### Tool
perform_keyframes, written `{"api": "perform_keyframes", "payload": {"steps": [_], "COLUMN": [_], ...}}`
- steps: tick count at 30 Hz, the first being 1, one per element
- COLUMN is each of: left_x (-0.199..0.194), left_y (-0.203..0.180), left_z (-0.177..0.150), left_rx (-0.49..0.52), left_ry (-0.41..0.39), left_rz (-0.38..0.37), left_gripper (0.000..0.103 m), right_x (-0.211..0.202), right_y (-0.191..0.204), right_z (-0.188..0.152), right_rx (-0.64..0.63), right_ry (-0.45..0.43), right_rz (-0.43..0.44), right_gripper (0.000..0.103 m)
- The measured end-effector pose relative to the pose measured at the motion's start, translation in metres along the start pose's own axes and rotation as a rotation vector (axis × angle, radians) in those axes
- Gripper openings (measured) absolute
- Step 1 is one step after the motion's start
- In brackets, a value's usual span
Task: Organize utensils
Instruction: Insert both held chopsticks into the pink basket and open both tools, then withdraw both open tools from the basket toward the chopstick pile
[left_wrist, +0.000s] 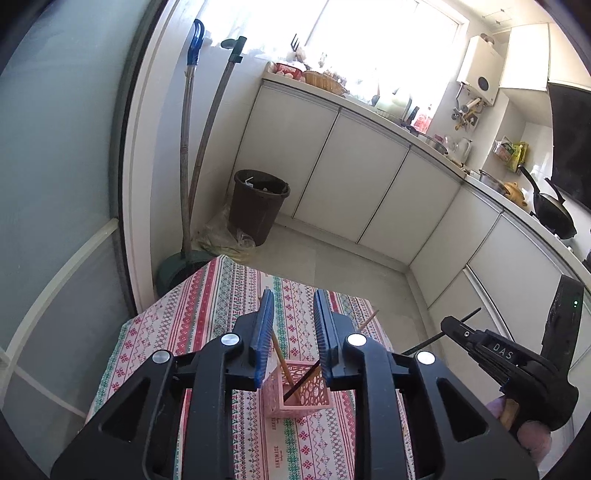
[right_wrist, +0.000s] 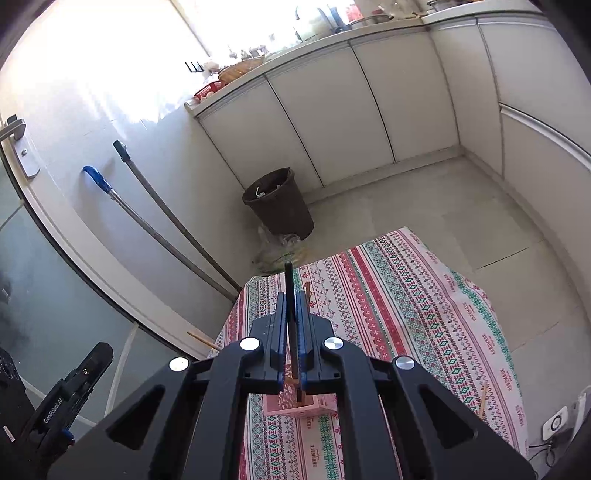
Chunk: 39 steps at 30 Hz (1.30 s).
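1 pink basket at lower centre holds 2 chopsticks: 1 black chopstick and 1 wooden chopstick; 1 bin stands mid-frame.

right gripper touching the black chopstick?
Touching. Right wrist view: the right gripper is closed on the black chopstick, both pads pressed against it above the pink basket.

Small table under a striped, patterned cloth

The table wears a red, green and white tablecloth. A pink lattice basket stands on its near middle, and a wooden chopstick lies on the cloth at the right edge.
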<state>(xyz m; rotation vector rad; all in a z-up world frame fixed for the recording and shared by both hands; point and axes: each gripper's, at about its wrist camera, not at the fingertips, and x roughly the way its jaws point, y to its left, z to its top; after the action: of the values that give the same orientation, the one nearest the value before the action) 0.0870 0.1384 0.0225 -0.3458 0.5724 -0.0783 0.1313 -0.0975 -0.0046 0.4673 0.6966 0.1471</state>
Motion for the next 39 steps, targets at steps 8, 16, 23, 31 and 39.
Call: {"api": "perform_keyframes", "payload": {"steps": [8, 16, 23, 31, 39], "left_x": [0.010, 0.013, 0.015, 0.015, 0.020], "left_y": [0.003, -0.005, -0.015, -0.025, -0.033], "left_z": [-0.008, -0.015, -0.030, -0.051, -0.065], "left_rx": [0.018, 0.068, 0.132, 0.187, 0.204], "left_ry": [0.044, 0.069, 0.094, 0.127, 0.149], "left_rz": [0.019, 0.036, 0.064, 0.075, 0.077], "left_gripper": [0.021, 0.024, 0.034, 0.052, 0.088], "right_x": [0.040, 0.022, 0.009, 0.002, -0.005], "right_y": [0.016, 0.030, 0.030, 0.013, -0.022], "right_z": [-0.021, -0.029, -0.042, -0.057, -0.068], "right_rx": [-0.033, -0.141, -0.230, -0.269, -0.254], "right_ry": [0.054, 0.019, 0.010, 0.008, 0.018], "right_rz": [0.005, -0.052, -0.131, -0.262, -0.353], "right_gripper": [0.008, 0.011, 0.012, 0.029, 0.064]}}
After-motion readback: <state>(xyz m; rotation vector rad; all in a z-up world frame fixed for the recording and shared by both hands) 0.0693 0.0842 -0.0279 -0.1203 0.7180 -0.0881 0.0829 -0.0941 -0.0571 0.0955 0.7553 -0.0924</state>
